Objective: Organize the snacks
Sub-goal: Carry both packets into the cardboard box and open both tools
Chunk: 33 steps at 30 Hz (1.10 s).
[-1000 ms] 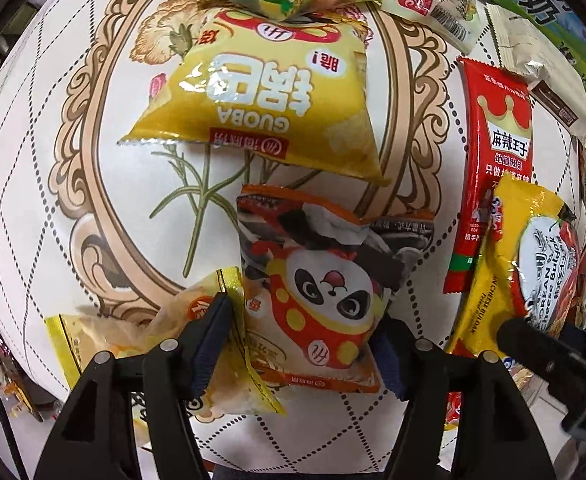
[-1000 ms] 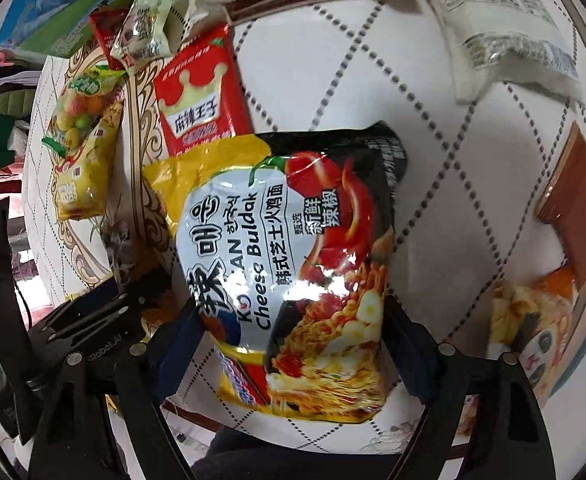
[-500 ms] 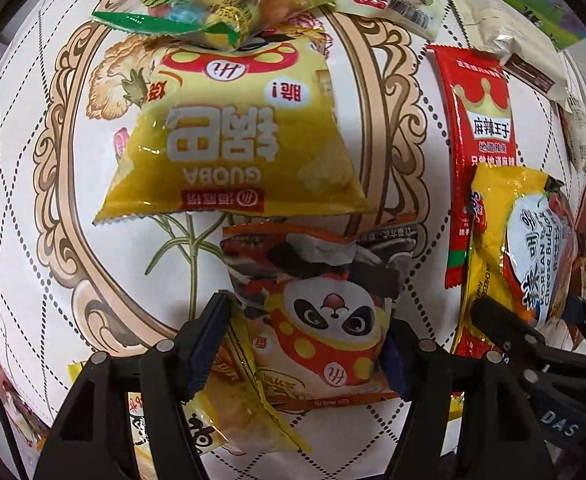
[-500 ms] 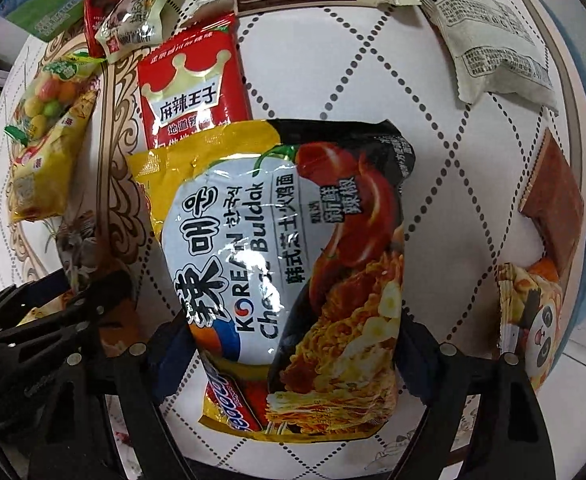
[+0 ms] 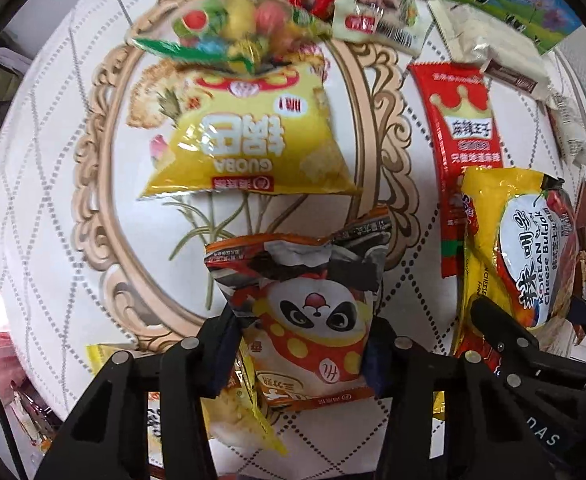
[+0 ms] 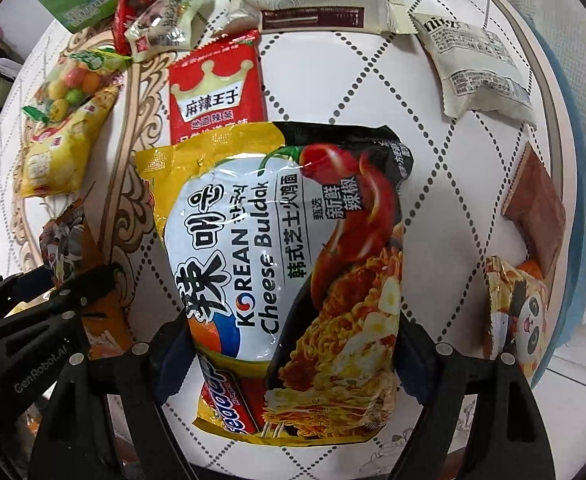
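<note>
My left gripper (image 5: 297,360) is shut on an orange panda snack bag (image 5: 305,312) and holds it above the table. My right gripper (image 6: 289,360) is shut on a yellow Korean Cheese Buldak noodle pack (image 6: 285,264), which also shows at the right of the left wrist view (image 5: 521,264). A yellow Guoba bag (image 5: 249,148) lies ahead of the left gripper. A red crown packet (image 6: 213,96) lies just beyond the noodle pack and partly under it.
A fruit candy bag (image 5: 233,32), small packets (image 5: 377,16) and white packs (image 6: 313,4) line the far side of the round white table (image 6: 425,184). A second panda bag (image 6: 521,312) and a brown packet (image 6: 537,208) lie at the right edge. A yellow bag (image 5: 237,412) lies under the left gripper.
Both grippers have drawn back and up with their packs. More of the far table has come into view. The panda bag has risen off the yellow bag beneath it.
</note>
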{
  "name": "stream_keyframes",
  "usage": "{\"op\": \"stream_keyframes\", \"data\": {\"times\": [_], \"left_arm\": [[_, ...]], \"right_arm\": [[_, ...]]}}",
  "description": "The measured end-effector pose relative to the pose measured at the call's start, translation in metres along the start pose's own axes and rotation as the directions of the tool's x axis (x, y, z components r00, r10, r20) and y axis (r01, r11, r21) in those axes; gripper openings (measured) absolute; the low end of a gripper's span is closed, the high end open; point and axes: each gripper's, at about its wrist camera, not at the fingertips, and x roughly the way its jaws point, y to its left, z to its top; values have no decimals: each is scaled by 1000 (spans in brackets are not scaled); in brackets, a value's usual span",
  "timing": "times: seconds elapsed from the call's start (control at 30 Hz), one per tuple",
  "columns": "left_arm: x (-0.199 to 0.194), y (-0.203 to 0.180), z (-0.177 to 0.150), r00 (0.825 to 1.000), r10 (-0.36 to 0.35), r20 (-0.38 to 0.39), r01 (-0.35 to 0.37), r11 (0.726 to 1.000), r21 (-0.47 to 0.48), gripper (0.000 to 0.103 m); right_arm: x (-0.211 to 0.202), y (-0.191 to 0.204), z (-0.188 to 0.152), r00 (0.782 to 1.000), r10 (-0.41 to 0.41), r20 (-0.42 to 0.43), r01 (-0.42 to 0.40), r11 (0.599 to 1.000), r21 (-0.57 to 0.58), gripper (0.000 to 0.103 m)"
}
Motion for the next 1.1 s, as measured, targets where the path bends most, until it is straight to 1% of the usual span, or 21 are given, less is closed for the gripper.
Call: {"op": "stream_keyframes", "data": {"times": [0.1,0.13,0.27,0.4,0.43,0.47,0.53,0.6,0.7,0.77,0.8,0.87,0.93,1.0,1.1], "left_arm": [[-21,-5,-9,1000,6,23,-6,1000,5,47],[-24,-7,-6,1000,7,25,-7,1000,6,47],[-60,-7,-12,998,-26,54,26,1000,4,47],[-110,-10,-9,990,-96,104,96,995,3,47],[-121,-10,-7,987,-112,117,112,994,3,47],[-141,-10,1,980,-139,143,140,990,6,47],[-172,-11,20,968,-174,182,174,985,15,47],[-198,-17,41,956,-204,209,202,979,33,47],[-231,-22,93,943,-233,237,226,972,57,47],[-237,-25,124,939,-233,254,224,972,65,47],[-241,-28,143,939,-224,262,212,974,76,47],[-239,-32,183,943,-196,270,180,980,84,47],[-229,-36,214,950,-183,252,167,982,85,48],[-203,-37,252,962,-177,209,163,983,84,48],[-169,-38,287,975,-171,139,161,984,78,48]], "right_arm": [[-15,-4,-5,1000,27,16,-27,1000,10,86],[-23,-10,-4,999,41,19,-42,999,16,86],[-55,-18,-5,994,103,46,-104,994,32,86],[-103,-28,-2,980,170,103,-175,984,40,86],[-115,-33,1,975,185,121,-191,981,40,86],[-129,-37,6,970,201,139,-208,977,37,86],[-159,-43,22,959,223,174,-233,972,38,86],[-190,-51,42,943,250,221,-263,964,32,86],[-224,-60,77,921,268,282,-285,958,21,86],[-243,-67,108,908,265,326,-285,958,16,86],[-247,-69,123,905,257,340,-276,961,9,86],[-258,-64,158,903,222,367,-242,970,7,86],[-249,-57,193,909,195,367,-212,977,7,86],[-231,-55,229,923,180,341,-195,981,9,86],[-200,-45,275,943,162,289,-173,985,14,86]]}}
